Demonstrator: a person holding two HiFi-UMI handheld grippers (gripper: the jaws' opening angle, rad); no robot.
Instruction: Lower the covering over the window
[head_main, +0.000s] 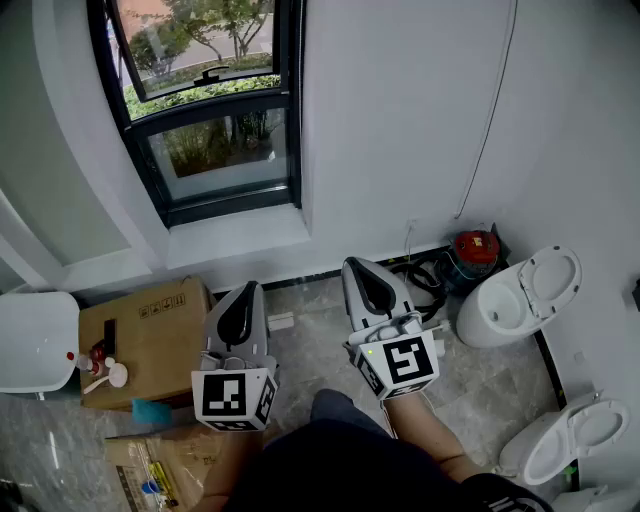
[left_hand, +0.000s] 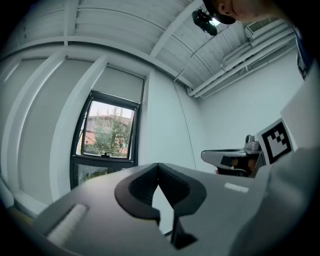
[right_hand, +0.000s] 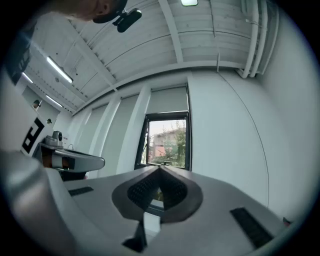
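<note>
Left gripper (head_main: 243, 292) and right gripper (head_main: 364, 270) held side by side, pointing about level toward the window (head_main: 205, 110). Jaws on both pressed together, nothing between them.

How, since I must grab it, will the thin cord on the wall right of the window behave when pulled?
Probably floppy: the cord hangs as a thin line down the wall. Likely very light, so a push should swing it aside. Being thin, it may slip from a loose pinch.
</note>
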